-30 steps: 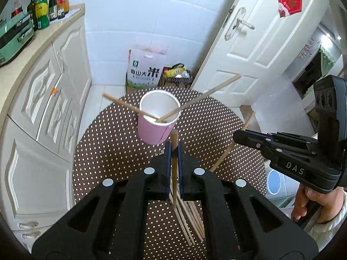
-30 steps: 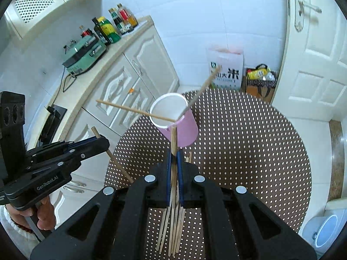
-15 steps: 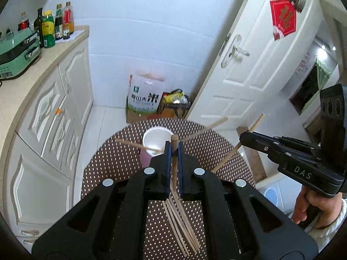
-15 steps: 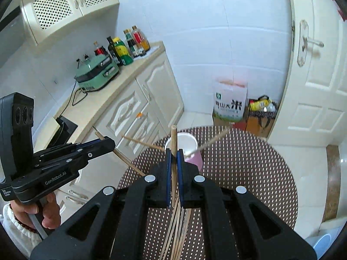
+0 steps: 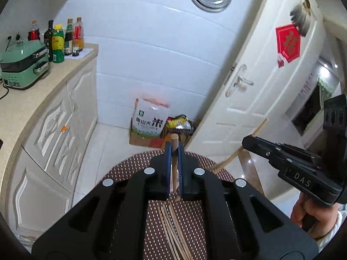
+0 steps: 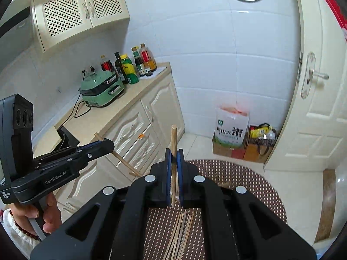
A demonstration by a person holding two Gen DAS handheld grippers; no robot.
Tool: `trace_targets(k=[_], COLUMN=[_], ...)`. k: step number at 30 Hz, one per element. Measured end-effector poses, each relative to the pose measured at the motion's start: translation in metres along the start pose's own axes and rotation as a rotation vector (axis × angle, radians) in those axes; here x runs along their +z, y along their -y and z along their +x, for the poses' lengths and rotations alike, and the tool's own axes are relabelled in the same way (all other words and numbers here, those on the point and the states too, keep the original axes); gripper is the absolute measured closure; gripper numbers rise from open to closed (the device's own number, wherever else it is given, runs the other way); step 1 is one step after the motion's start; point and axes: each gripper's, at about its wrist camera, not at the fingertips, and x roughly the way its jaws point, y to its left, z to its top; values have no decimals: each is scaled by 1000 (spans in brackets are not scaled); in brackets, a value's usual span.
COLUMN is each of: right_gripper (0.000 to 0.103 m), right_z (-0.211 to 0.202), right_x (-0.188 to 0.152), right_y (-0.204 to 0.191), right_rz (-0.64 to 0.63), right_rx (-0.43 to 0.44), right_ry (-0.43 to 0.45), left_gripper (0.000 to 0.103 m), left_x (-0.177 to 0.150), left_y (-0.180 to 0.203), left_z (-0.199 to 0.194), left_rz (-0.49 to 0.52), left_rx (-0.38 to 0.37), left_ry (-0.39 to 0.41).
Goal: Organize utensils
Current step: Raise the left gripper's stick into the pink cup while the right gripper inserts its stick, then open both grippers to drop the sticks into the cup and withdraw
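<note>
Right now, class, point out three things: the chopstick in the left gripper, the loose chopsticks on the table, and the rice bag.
chopstick (image 5: pixel 174 139), left wrist view, top end above the gripper
loose chopsticks (image 5: pixel 173 231), left wrist view, middle of the bundle
rice bag (image 5: pixel 149 120), left wrist view, printed front

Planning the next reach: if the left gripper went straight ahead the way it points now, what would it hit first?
Probably nothing close: the left gripper, shut on a chopstick, points past the table edge toward the rice bag.

White tiled wall, cream panelled cabinets under beige worktop, white panelled door, pale glossy floor.
</note>
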Motion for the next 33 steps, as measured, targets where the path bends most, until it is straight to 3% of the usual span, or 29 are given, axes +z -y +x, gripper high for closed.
trace_targets(k=[9, 33], right_gripper=[99, 99], right_z=[22, 48], right_x=[1, -65], right_y=[1, -3], right_rz=[-36, -63], right_rx=[-69, -86], right_ry=[43, -65], left_gripper=[97, 97], left_x=[5, -56], left_y=[2, -15], left_z=[18, 62], left_rz=[29, 6], left_rx=[38, 74], left_ry=[19, -155])
